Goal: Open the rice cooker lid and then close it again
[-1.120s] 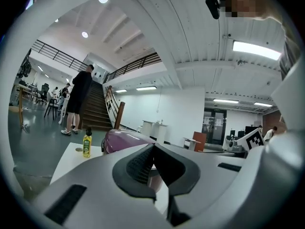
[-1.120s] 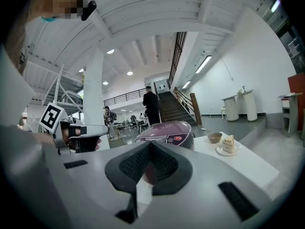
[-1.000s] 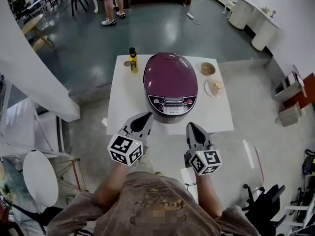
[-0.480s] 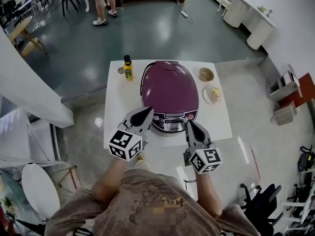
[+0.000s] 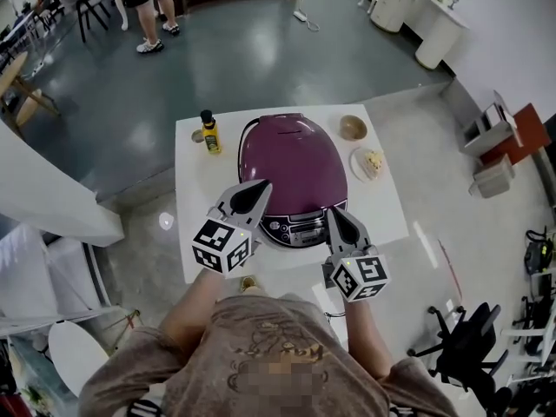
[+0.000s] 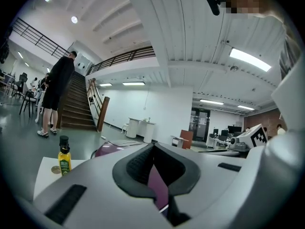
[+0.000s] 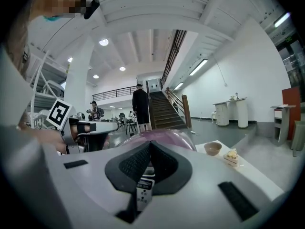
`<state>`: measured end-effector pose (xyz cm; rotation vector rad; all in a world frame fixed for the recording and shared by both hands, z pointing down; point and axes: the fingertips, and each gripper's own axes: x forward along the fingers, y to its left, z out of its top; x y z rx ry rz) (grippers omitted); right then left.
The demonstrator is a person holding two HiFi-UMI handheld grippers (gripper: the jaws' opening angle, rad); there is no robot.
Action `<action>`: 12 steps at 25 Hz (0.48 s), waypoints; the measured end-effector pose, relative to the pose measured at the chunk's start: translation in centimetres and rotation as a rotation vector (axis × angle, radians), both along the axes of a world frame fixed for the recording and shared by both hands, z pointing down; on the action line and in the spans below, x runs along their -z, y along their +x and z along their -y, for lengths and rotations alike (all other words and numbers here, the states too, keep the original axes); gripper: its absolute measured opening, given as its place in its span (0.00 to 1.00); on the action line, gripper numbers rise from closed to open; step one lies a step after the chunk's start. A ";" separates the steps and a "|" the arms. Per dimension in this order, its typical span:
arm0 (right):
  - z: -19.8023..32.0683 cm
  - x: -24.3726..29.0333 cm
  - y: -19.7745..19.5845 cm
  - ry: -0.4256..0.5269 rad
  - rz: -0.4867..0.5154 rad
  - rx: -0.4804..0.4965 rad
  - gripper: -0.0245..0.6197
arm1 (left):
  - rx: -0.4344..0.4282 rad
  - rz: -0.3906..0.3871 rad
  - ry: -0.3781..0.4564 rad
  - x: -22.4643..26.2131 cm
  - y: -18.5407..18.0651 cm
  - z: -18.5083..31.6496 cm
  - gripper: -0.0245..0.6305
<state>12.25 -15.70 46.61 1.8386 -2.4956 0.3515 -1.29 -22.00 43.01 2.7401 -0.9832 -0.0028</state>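
Note:
The purple rice cooker (image 5: 294,168) stands on the white table (image 5: 193,233) with its lid down and its control panel (image 5: 300,227) facing me. My left gripper (image 5: 261,187) is shut and empty, its tip at the cooker's front left side. My right gripper (image 5: 334,214) is also shut and empty, its tip beside the panel's right end. In the left gripper view the cooker (image 6: 108,150) shows as a purple dome past the closed left gripper (image 6: 153,147). In the right gripper view the cooker (image 7: 164,136) rises just behind the closed right gripper (image 7: 151,143).
A yellow oil bottle (image 5: 209,132) and a small disc (image 5: 197,135) sit at the table's far left. A bowl (image 5: 353,127) and a plate of food (image 5: 369,162) sit at its far right. People (image 5: 143,3) stand far behind; a black chair (image 5: 460,354) is at lower right.
Both grippers have moved forward to the cooker's front, from short of the table edge to beside the control panel. The jaws stay shut and the lid stays down.

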 end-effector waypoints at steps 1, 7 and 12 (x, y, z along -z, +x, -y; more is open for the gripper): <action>0.2 -0.1 -0.1 -0.005 -0.007 0.003 0.04 | -0.007 0.003 0.000 0.0 0.2 0.3 0.07; 0.9 -0.8 -0.6 -0.061 -0.065 0.064 0.04 | -0.012 0.031 -0.018 0.0 1.1 1.2 0.07; 1.1 -2.0 -1.0 -0.116 -0.126 0.145 0.04 | -0.004 0.057 -0.030 -0.3 1.8 1.5 0.07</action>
